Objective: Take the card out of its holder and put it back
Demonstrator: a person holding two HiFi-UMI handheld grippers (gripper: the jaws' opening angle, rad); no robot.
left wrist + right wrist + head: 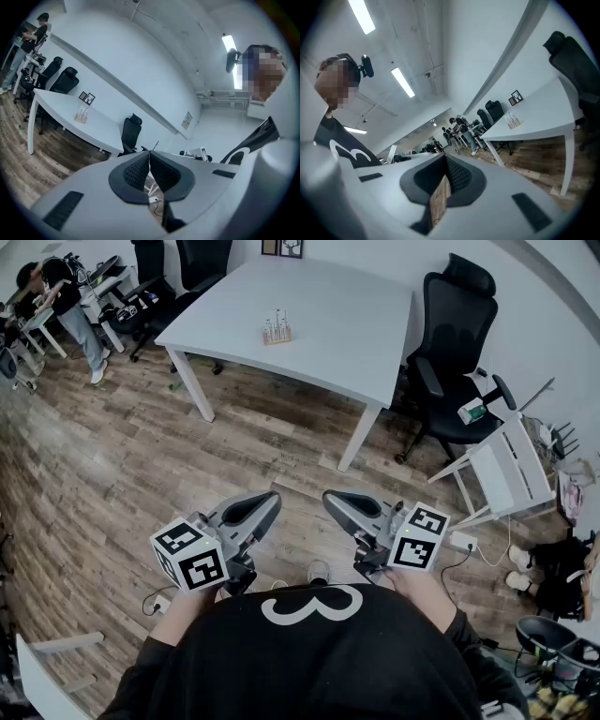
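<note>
- Head view: I hold my left gripper (265, 502) and right gripper (336, 503) level and close to my body, both shut and empty. The card holder (277, 331) stands at twelve o'clock on the white table (328, 324), well apart from me. Between us lies plank floor (141, 474), with a power strip (462, 542) at four o'clock.
- Risk here: walking in, I could catch that cable. If I arrive with the jaws closed, I would likely shove the light holder across the smooth tabletop.
- Left gripper view: my ribbed black rubber pads (136, 171) press together with nothing between them, set in a smooth grey shell. The holder sits at ten o'clock: a small, wooden-looking base with pale cards upright.
- Right gripper view: the pads meet at the tips and grip nothing, and only floor shows through the slit below. The holder is at two o'clock.
- Risk there: a thin, stiff card could bend or slip if pinched off-centre, and tugging it may tip the base.
</note>
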